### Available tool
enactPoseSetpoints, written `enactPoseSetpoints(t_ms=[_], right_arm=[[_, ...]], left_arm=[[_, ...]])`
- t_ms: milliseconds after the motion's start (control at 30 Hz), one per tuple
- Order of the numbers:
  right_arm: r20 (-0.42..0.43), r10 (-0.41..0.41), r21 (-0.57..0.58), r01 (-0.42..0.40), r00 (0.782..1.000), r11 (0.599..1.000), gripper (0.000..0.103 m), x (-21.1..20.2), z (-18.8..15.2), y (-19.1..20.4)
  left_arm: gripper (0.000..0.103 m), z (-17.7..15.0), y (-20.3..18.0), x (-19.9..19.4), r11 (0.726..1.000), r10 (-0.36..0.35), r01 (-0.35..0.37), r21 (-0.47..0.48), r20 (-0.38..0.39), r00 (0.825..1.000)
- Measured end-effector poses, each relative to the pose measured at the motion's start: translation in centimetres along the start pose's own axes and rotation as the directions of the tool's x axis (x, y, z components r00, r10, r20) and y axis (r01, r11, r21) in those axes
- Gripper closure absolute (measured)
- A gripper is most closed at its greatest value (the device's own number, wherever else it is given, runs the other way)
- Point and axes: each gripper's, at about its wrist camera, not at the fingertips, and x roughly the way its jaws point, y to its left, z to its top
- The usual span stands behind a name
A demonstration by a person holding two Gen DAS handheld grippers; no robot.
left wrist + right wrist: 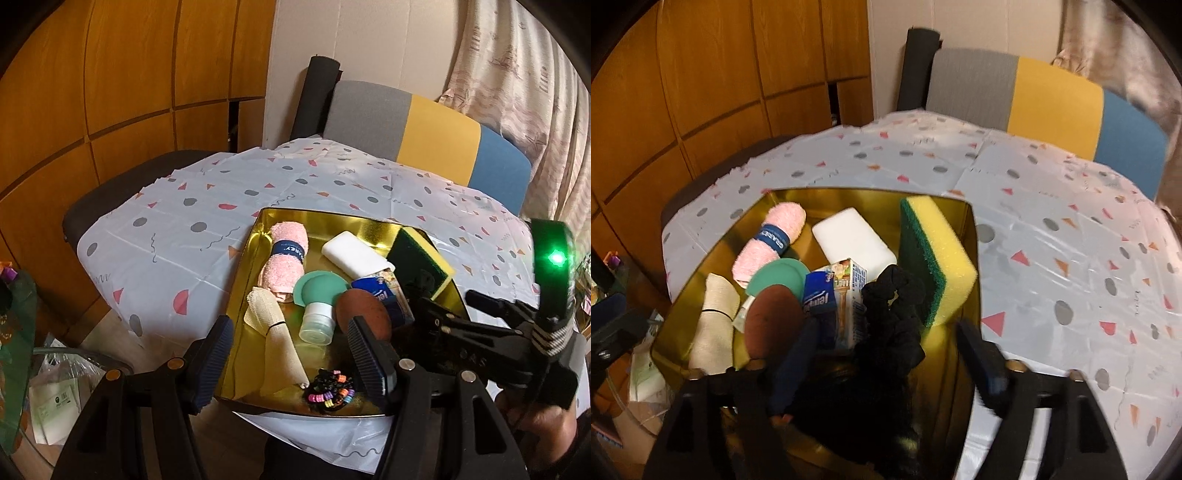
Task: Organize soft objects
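- So the worktop (pixel 207 206), under its spotted cloth, is mostly bare, probably because all the soft stuff is getting collected in one spot.
- That spot is the gold tin tray (pixel 713 236): pink rolled towel (pixel 772 240), white foam block (pixel 853 240), yellow-green sponge (pixel 942 258) leaning on the right wall.
- Right tongs (pixel 886 365) are spread wide over the tray's near end, with a black scrunchie-type cloth (pixel 890 314) sitting loose between them, no pad pressing it. Looks dropped in.
- Left tongs (pixel 291 354) hang released over the near left corner, gripping nothing.
- Crowded middle: tissue packet (pixel 831 302), brown puff (pixel 772 321), teal bottle (pixel 317 295), beige bandage roll (pixel 273 332), beaded hair ties (pixel 328 395). Little free floor left.
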Motion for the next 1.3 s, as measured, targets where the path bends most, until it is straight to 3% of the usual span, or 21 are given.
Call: enactPoseSetpoints(t_ms=[133, 467, 767, 1300], right_arm=[[0.064, -0.053, 0.026, 0.052, 0.997, 0.998, 0.000, -2.6, -0.9, -0.1], [0.123, -0.163, 0.150, 0.144, 0.979, 0.978, 0.000, -6.9, -3.7, -1.0], [0.141, -0.155, 0.157, 0.133, 0.978, 0.979, 0.000, -8.2, -4.1, -0.7], [0.141, -0.145, 0.136, 0.126, 0.979, 0.983, 0.000, -8.1, -4.2, -0.1]], left_arm=[[0.033, -0.3, -0.8, -0.8, 1.000, 0.000, 0.000, 0.016, 0.019, 1.000], [0.033, -1.5, -2.1, -2.3, 0.995, 0.095, -0.097, 0.014, 0.073, 0.993], [0.033, -1.5, -2.4, -3.6, 0.993, 0.114, -0.115, -0.005, 0.122, 0.986], [0.033, -1.6, -2.3, -3.6, 0.993, 0.116, -0.115, -0.017, 0.107, 0.987]])
